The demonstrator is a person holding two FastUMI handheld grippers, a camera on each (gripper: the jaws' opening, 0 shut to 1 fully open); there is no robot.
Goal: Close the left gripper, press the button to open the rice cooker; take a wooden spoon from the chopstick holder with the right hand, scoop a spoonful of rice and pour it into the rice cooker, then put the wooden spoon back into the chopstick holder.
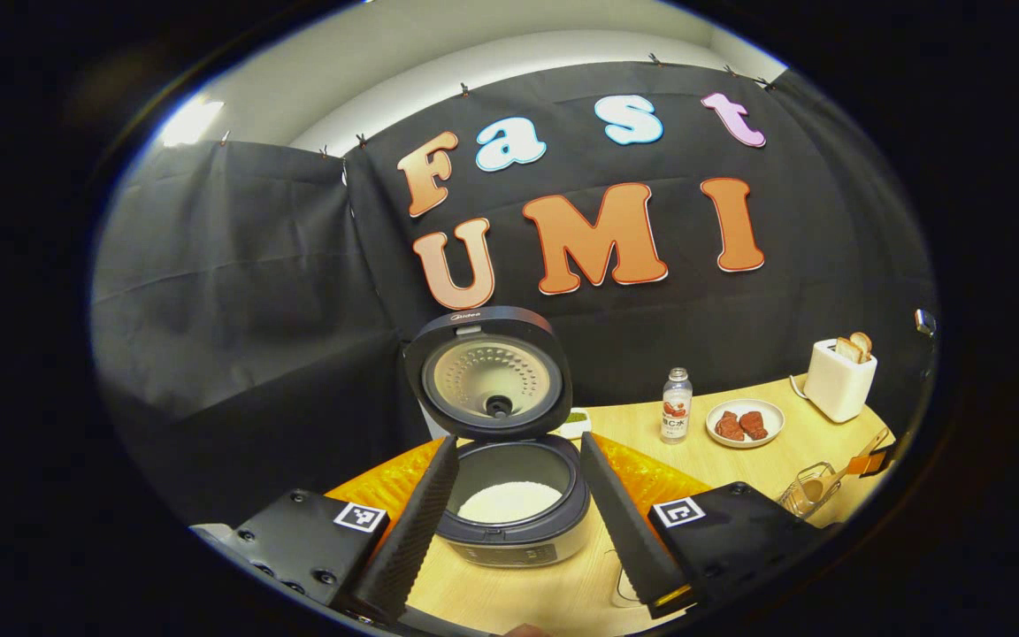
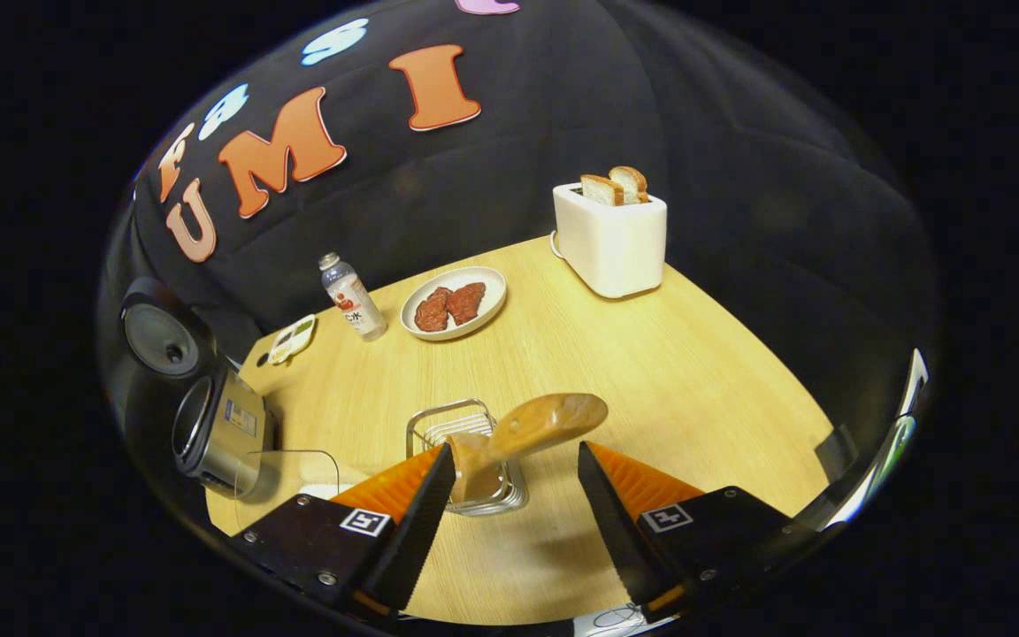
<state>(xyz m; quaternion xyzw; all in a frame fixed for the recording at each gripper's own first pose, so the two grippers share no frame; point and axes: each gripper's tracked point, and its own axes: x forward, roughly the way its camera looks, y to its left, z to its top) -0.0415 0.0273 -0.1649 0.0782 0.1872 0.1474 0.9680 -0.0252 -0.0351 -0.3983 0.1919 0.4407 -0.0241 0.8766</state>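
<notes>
Grey rice cooker [image 1: 514, 513] stands lid-up, white rice inside; both jaws gape empty, right gripper [image 2: 514, 495] framing the wooden spoon [image 2: 532, 429] leaning in its wire chopstick holder [image 2: 465, 460], apparently for pickup.

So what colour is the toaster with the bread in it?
White; the toaster shows best in the right gripper view.

White toaster [image 2: 611, 237]; pale wood table [image 2: 651, 372]; red meat [image 2: 449, 306] on white plate [image 2: 485, 311]; brown spoon [image 2: 538, 426].

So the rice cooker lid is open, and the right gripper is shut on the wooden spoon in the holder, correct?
Not quite. The rice cooker lid is open, but the right gripper is open: in the right gripper view the wooden spoon stands in the holder, ungripped.
</notes>
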